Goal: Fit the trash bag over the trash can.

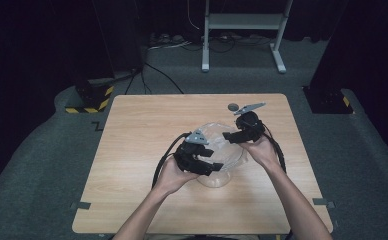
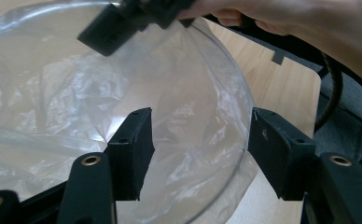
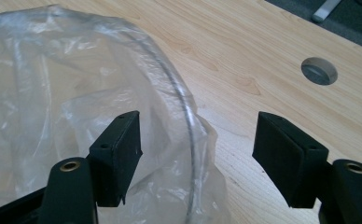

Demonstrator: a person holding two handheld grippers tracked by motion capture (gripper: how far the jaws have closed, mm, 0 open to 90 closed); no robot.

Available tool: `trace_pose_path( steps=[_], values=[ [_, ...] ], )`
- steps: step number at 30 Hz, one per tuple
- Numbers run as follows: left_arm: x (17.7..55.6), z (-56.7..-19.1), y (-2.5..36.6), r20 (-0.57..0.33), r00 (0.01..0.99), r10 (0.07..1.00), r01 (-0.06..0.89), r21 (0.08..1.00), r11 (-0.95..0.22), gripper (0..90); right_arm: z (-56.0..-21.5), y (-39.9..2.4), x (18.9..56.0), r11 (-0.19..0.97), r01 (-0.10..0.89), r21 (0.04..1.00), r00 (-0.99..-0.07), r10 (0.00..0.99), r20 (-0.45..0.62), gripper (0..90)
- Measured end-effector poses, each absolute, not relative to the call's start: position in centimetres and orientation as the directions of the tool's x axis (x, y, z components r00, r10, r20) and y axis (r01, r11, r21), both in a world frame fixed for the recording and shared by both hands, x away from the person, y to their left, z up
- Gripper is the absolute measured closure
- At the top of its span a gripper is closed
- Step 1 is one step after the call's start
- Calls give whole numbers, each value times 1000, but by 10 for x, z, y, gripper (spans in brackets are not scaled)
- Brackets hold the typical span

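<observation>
1. What's being worked on: a clear glass bowl (image 1: 221, 150) lined with a thin see-through plastic bag (image 2: 76, 116). It sits on the wooden table (image 1: 132, 150), a bit toward the near edge, right between the two hands.

2. Handling guess: the bowl looks stiff, smooth and breakable, probably slick too, so I wouldn't squeeze or drag it by the rim. The bag is the opposite: super light, floppy, crinkly, and it'll likely slide on the glass and tear if it gets yanked.

3. Best place to grab, imo: the film where it folds over the rim (image 3: 188, 135). Pinch just the plastic there, one layer, on opposite sides so it pulls evenly over the edge.

4. Left gripper (image 2: 200, 154): jaws fairly wide apart, straddling the near rim, one jaw inside the bowl over the bag and one outside. Neither pad presses on anything as far as I can tell, so no hold on anything.

5. Right gripper (image 3: 198, 156): jaws wide too, over the bowl's other side. One jaw hangs over the crumpled film inside, the other over bare table outside the rim. Nothing is pinched.

6. There's a round hole (image 3: 319, 71) in the tabletop off beyond the bowl, well clear of it.
</observation>
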State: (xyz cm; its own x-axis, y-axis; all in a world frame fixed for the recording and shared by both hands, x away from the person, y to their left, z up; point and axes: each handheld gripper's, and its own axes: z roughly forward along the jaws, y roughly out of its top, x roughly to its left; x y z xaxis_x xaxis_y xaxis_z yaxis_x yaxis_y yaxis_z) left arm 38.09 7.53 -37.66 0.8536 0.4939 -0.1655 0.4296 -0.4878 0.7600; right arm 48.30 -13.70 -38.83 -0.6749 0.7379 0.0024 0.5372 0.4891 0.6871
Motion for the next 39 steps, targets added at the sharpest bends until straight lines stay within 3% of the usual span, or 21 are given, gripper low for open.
trace_pose_path(
  steps=[8, 15, 24, 27, 32, 39],
  values=[
    [377, -380, 73, -160, 864, 477, 418, 756, -504, 396, -375, -132, 472, 498, 475, 725, -720, 694, -5, 272],
    [373, -380, 73, -158, 878, 452, 404, 752, -521, 400, -378, -110, 474, 595, 463, 657, -746, 662, -74, 248],
    [364, -385, 73, -159, 898, 411, 384, 738, -555, 411, -387, -111, 494, 597, 525, 607, -659, 736, -155, 310],
    [363, -384, 72, -151, 899, 410, 379, 736, -560, 406, -390, -114, 497, 577, 549, 605, -652, 748, -123, 297],
    [364, -386, 73, -151, 893, 425, 387, 739, -551, 403, -381, -110, 483, 588, 483, 649, -715, 693, -96, 280],
    [363, -387, 72, -157, 894, 420, 388, 742, -547, 401, -393, -97, 483, 652, 489, 579, -761, 644, -83, 261]
  ],
)
